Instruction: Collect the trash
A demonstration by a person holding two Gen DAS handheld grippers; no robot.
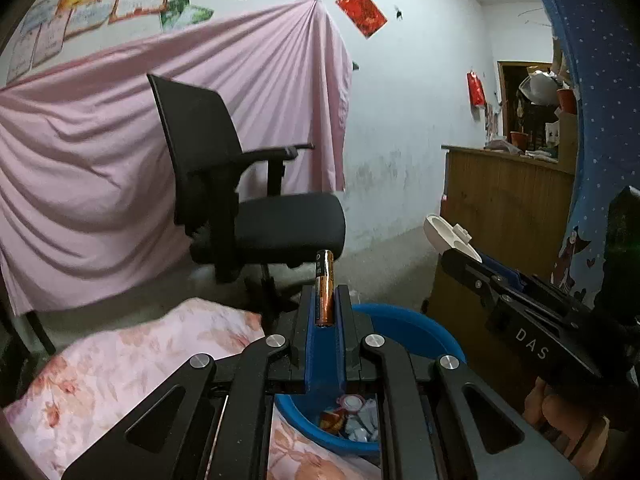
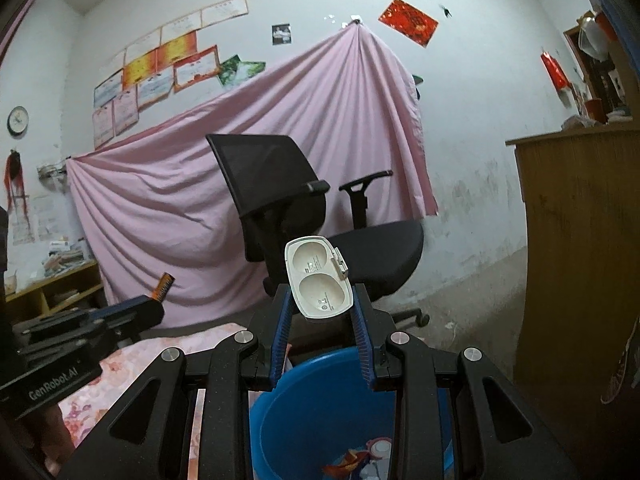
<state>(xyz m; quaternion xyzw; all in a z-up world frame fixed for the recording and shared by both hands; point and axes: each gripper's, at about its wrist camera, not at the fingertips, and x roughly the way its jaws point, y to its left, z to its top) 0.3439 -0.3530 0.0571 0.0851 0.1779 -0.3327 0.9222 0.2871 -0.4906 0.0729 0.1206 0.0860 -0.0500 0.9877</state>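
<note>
Two bits of trash are riding in my grippers right now. My left gripper [image 1: 325, 300] is clamping a battery [image 1: 324, 280], black at the top and copper-orange lower down, standing upright between the blue pads; its print is too small for me to read. My right gripper [image 2: 321, 312] is squeezing a white plastic case lid [image 2: 319, 280] with two round hollows inside and a small clasp on its right edge; there's tiny print in the hollows, unreadable. It's tilting up out of the fingertips.

Writing I can read: "DAS" on the side of my right gripper as seen from the left wrist, and "GenRobot.AI" on my left gripper's body in the right wrist view.

The blue bucket [image 2: 304, 412] is sitting right below both sets of fingers, with crumpled wrappers [image 1: 352, 416] already lying at the bottom. A floral cloth [image 1: 120, 368] is lying just left of it. Ahead of me, a black office chair [image 1: 256, 200] is standing in front of a pink sheet [image 1: 100, 152], and a wooden cabinet [image 2: 580, 240] is closing off my right. Open floor ahead between the chair and cabinet.
</note>
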